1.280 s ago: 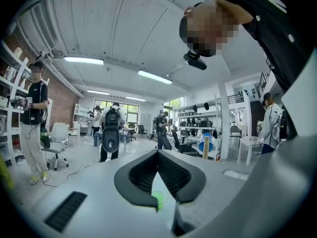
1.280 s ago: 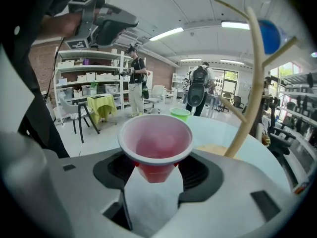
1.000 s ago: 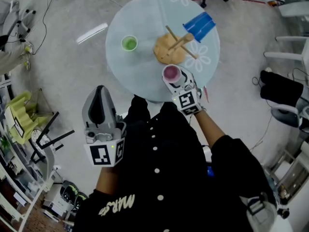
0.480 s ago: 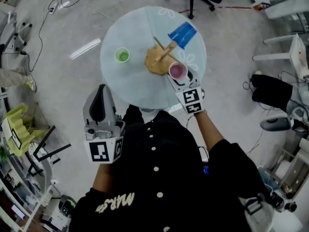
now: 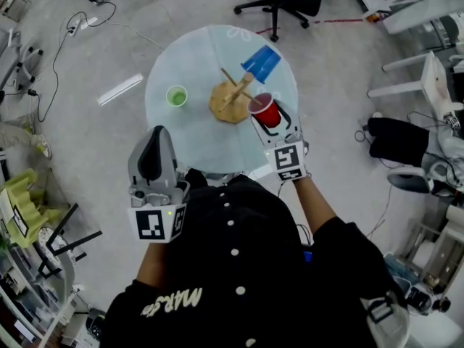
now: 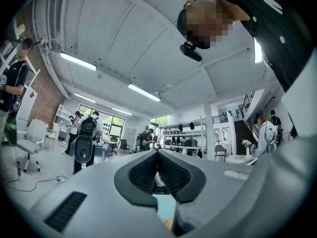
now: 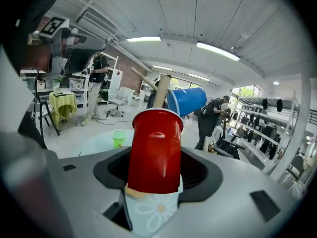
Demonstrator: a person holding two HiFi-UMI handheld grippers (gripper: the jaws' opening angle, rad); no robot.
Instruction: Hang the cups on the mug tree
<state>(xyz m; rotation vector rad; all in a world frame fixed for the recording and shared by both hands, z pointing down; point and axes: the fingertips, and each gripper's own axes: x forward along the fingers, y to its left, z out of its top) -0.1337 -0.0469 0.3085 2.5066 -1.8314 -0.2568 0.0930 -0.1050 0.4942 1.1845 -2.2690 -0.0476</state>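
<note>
Upper centre, on a grey floor (image 5: 87,56), the round table (image 5: 190,140) carries a green cup (image 5: 176,96) and a mug tree (image 5: 230,98) bearing a blue cup (image 5: 261,62); the right gripper (image 5: 271,116) clamps a red cup (image 5: 265,109) beside the tree; the left gripper (image 5: 153,142) is closed, empty.

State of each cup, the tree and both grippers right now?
Red cup: in right gripper, tilted, not hung.
Blue cup: hung on mug tree.
Green cup: upright on table, not hung.
Mug tree: standing, one cup on it.
Left gripper: shut, empty.
Right gripper: shut on red cup.
</note>
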